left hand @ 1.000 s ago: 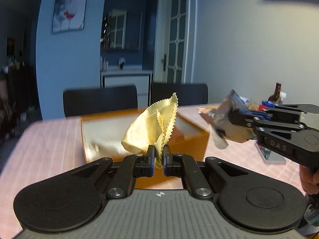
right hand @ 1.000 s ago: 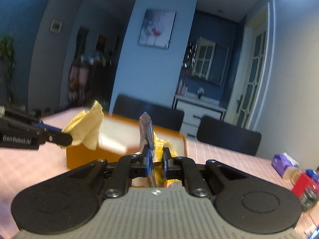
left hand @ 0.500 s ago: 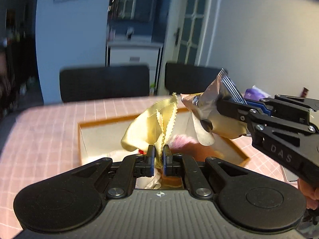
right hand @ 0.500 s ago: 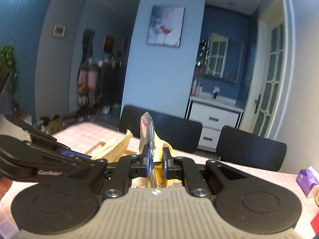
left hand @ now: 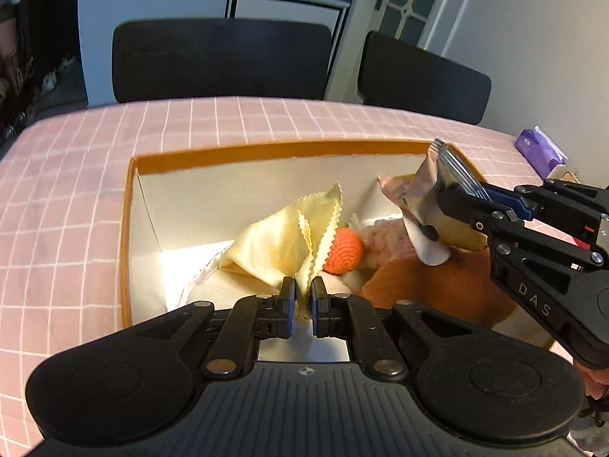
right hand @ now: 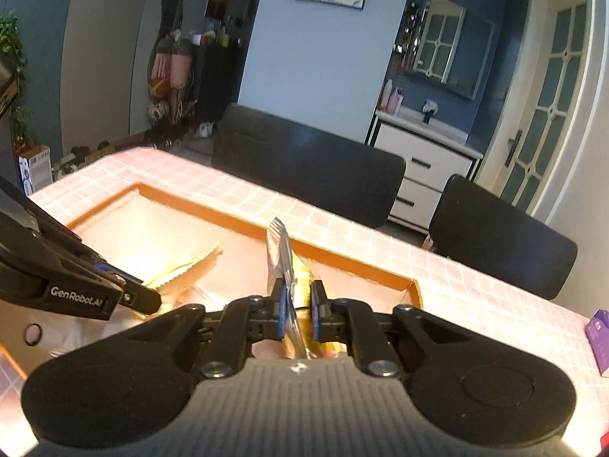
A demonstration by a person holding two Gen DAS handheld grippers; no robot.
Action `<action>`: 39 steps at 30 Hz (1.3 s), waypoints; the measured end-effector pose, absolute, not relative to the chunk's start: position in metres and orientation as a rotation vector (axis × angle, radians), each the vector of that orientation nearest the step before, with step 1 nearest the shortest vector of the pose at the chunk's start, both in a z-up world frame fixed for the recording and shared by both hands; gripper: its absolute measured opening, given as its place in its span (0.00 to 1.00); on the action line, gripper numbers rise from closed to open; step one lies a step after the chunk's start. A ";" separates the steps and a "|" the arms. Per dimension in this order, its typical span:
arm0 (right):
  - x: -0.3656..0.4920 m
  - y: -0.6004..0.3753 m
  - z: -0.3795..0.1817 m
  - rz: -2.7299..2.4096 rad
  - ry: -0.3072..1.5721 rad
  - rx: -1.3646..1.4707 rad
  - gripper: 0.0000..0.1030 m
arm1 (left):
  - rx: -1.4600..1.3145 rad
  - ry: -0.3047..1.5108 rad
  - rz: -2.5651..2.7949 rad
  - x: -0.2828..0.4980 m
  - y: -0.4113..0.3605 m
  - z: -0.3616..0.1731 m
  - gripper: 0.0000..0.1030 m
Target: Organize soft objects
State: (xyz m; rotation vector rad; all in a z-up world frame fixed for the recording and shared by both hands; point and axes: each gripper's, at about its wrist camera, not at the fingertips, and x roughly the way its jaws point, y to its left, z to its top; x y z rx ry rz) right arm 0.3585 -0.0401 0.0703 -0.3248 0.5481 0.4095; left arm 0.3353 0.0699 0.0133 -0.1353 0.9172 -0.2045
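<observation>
My left gripper (left hand: 303, 297) is shut on a pale yellow cloth (left hand: 281, 243) with zigzag edges and holds it over the open orange box (left hand: 266, 151). My right gripper (right hand: 298, 297) is shut on a crinkly snack packet (right hand: 283, 255), also over the box; the packet shows in the left wrist view (left hand: 430, 205) at the right. Inside the box lie an orange knitted strawberry (left hand: 342, 250), a pink fluffy item (left hand: 384, 243) and a brown soft item (left hand: 426, 289). The cloth's edge shows in the right wrist view (right hand: 182, 266).
The box (right hand: 213, 209) stands on a table with a pink checked cloth (left hand: 68, 190). Two black chairs (left hand: 220, 61) stand behind the table. A purple tissue pack (left hand: 538, 150) lies at the far right.
Both grippers have moved forward and tilted down over the box, so its inside with the soft toys is now in view. Both keep their hold.
</observation>
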 end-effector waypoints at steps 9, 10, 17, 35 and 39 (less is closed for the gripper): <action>0.380 -0.043 0.062 0.404 0.638 -0.299 0.19 | -0.217 0.974 -0.185 0.349 0.076 0.009 0.44; 0.381 -0.044 0.063 0.411 0.646 -0.282 0.25 | -0.229 0.968 -0.190 0.348 0.077 0.010 0.55; 0.364 -0.050 0.083 0.405 0.582 -0.262 0.53 | -0.221 0.865 -0.182 0.332 0.078 0.033 0.70; 0.214 -0.083 0.192 0.335 0.240 -0.071 0.88 | 0.032 0.166 0.026 0.165 0.045 0.146 0.73; 0.162 -0.088 0.202 0.320 0.157 -0.086 0.96 | 0.055 0.051 0.048 0.123 0.029 0.155 0.75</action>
